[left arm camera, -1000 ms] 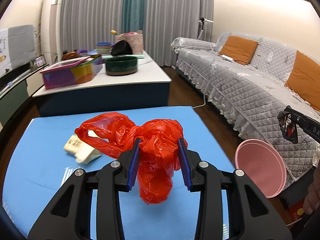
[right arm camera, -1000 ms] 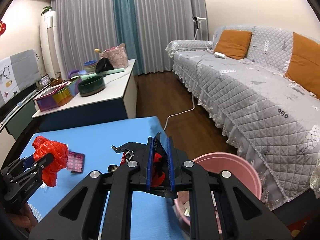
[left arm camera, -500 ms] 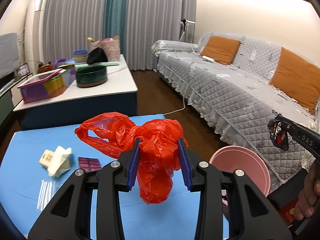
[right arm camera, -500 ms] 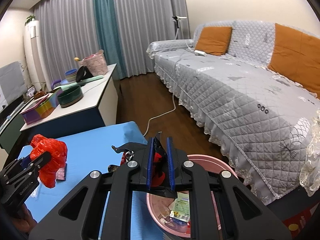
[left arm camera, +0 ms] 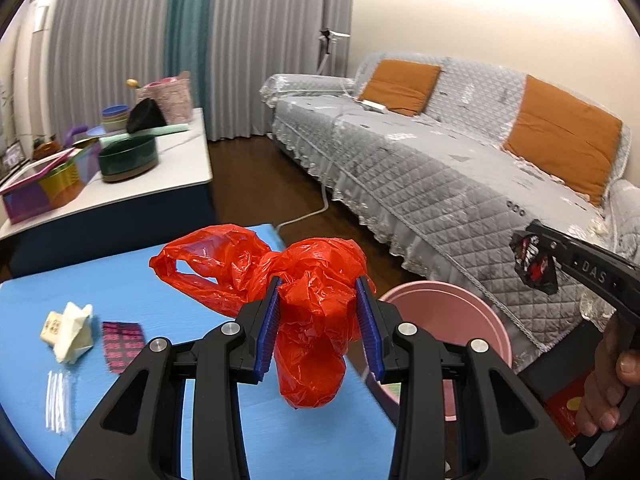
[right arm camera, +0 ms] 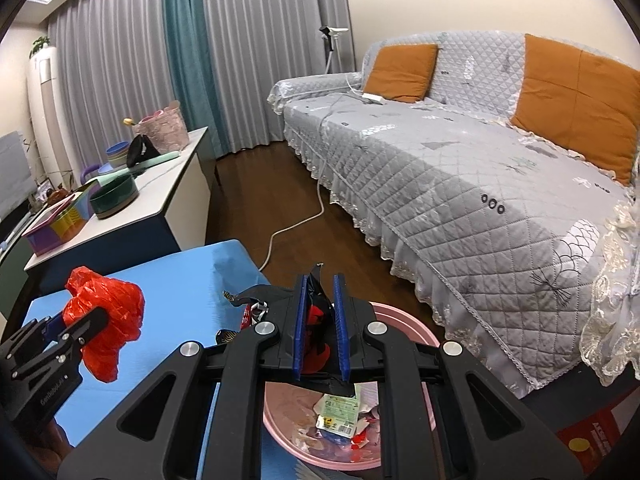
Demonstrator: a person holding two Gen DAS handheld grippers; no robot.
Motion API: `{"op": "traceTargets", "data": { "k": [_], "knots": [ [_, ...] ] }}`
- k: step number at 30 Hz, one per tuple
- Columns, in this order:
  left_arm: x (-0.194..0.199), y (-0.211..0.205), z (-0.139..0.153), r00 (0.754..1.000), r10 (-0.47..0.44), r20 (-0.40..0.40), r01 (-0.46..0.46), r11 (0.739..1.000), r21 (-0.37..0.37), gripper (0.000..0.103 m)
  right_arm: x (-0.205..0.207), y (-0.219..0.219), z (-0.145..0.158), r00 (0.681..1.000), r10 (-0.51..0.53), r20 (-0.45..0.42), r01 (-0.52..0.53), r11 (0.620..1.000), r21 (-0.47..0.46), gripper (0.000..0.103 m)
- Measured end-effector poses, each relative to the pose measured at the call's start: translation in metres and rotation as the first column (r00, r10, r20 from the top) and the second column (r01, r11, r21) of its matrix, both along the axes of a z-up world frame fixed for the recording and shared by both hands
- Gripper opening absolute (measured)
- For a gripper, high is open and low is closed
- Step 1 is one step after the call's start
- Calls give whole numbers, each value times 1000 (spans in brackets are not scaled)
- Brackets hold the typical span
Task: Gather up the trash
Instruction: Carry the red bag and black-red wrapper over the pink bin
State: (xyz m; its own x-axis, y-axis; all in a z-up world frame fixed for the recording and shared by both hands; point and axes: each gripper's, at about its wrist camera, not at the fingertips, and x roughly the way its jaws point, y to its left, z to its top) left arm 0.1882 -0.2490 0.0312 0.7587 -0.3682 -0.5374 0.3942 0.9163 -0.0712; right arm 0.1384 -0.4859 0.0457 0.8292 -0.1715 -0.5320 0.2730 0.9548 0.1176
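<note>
From the left wrist view, the bag (left arm camera: 316, 320) hangs at centre over the table (left arm camera: 132, 280); the bin (left arm camera: 452, 320) sits at 3 o'clock off the table's edge, the sofa (left arm camera: 440, 168) at 1 o'clock behind it. On the table at 9 o'clock lie the tissue pack (left arm camera: 70, 330) and, just right of it, the blister pack (left arm camera: 122, 344); the counter (left arm camera: 176, 176) stands at 11 o'clock behind.

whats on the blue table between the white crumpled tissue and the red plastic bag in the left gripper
In the left wrist view, a small dark packet with pink print lies flat on the blue table, between the white crumpled tissue and the red plastic bag.
</note>
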Motion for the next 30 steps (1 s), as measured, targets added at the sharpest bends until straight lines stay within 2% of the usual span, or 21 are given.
{"op": "traceTargets", "data": {
  "k": [13,20,26,30],
  "knots": [
    [5,-68,-14,982,-183,-41,184,982,30,36,-3,-43,0,996,-92,-8,92,994,56,14],
    [8,-99,-31,970,-230,-77,234,971,41,36,-2,-52,-1,994,-107,-16,108,992,61,14],
    [12,-112,-35,964,-251,-89,255,966,42,37,1,-61,-7,992,-119,-41,121,989,80,14],
    [16,-119,-36,957,-271,-103,278,959,57,46,6,-62,-12,991,-111,-69,117,989,88,18]
  ]
}}
